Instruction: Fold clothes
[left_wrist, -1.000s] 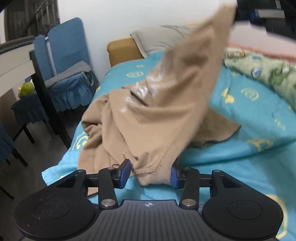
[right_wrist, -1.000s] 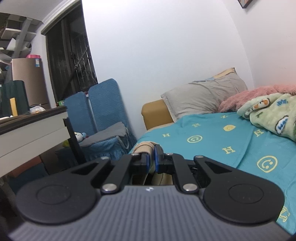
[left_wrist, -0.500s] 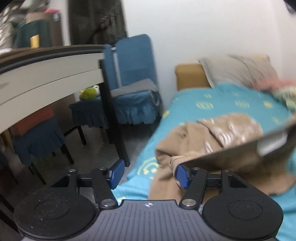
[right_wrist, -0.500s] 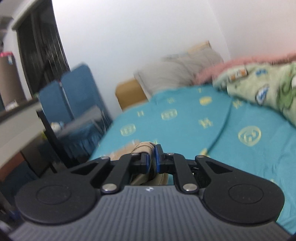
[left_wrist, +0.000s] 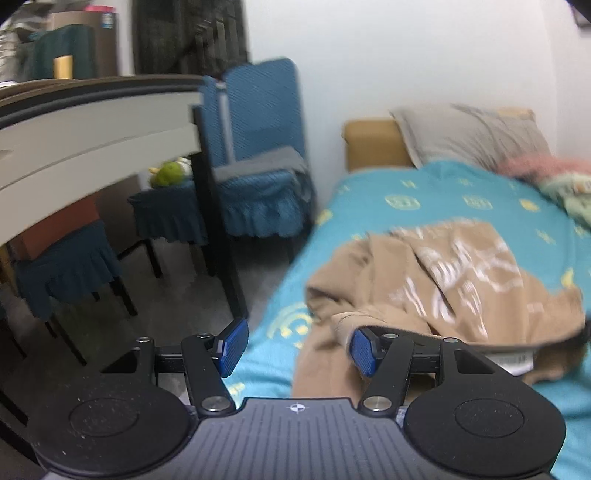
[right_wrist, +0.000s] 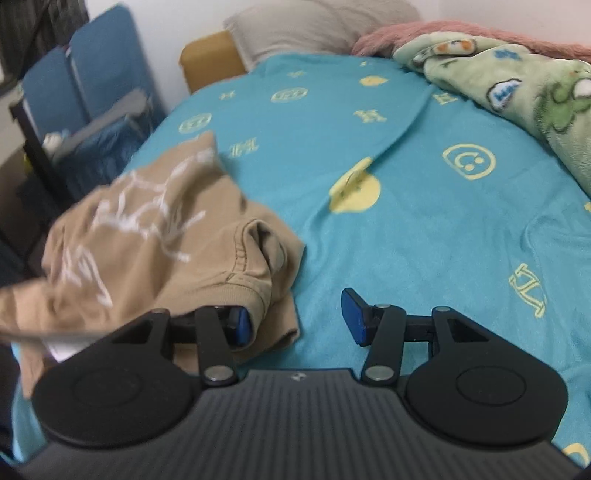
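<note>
Two grippers, and neither grips anything. Your left gripper (left_wrist: 293, 345) has its jaws spread wide at lower centre of its view, the right-hand pad just touching or overlapping a rolled cuff of the tan garment (left_wrist: 443, 280), the other pad out over the floor beyond the bed edge. Your right gripper (right_wrist: 295, 319) is equally wide at lower centre of its own view; its left pad is tucked under the ribbed hem, so cloth drapes over it, while the other pad stands free above the teal sheet (right_wrist: 424, 221).

That garment lies crumpled in a heap near the bed's edge, middle right in the left view and left of centre in the right view, white print facing up, one fold of fabric doubled back on itself. It looks dropped rather than laid, so nothing is folded yet. You are likely placed either side of the heap in order to find two corners and spread it flat.

Mind how close the heap sits to the drop beside the table leg (left_wrist: 218, 221); a careless tug could slide it off. Further up, the green blanket (right_wrist: 517, 85) and pillow (left_wrist: 476, 136) leave open sheet for laying the garment out.
</note>
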